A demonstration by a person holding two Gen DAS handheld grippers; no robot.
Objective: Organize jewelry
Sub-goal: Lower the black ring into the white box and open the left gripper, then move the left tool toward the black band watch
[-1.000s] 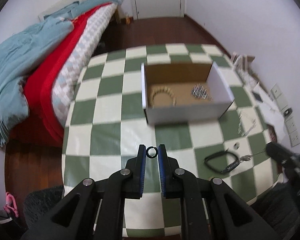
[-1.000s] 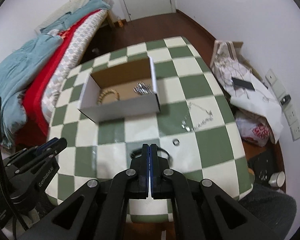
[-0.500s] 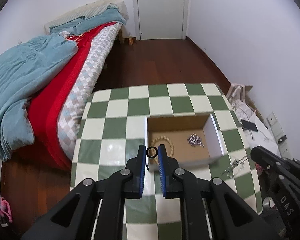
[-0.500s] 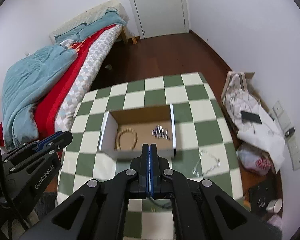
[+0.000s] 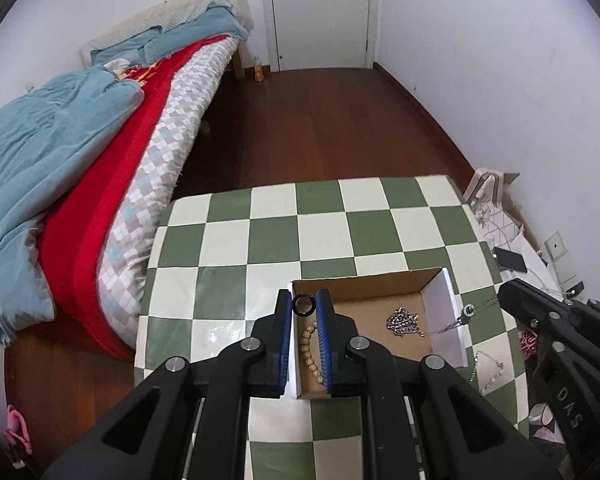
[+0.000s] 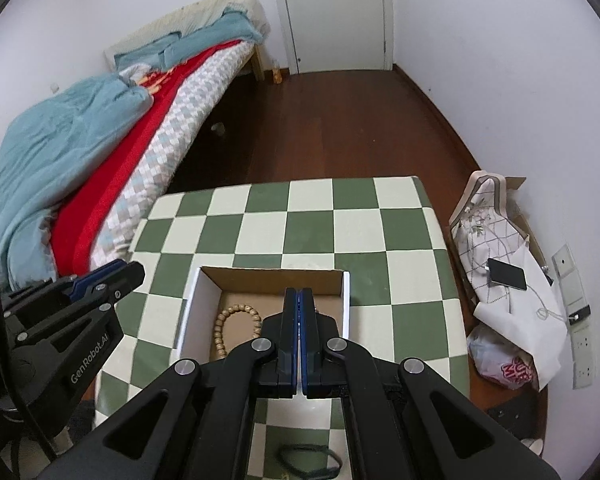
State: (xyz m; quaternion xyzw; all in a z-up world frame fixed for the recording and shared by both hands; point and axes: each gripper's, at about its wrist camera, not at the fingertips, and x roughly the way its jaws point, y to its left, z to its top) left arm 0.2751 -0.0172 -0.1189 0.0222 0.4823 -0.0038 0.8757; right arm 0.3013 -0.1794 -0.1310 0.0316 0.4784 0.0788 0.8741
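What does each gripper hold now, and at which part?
The left gripper pinches a small black ring by its outer edge. The right gripper grips a thin necklace by its chain.

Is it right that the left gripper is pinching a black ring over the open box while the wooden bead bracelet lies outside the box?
Not quite. The bead bracelet lies inside the box, as the right wrist view shows. The left gripper does pinch the black ring over the box.

Black ring (image 5: 303, 305) upright – above open box (image 5: 444, 294) – bead bracelet (image 6: 236, 330) inside.
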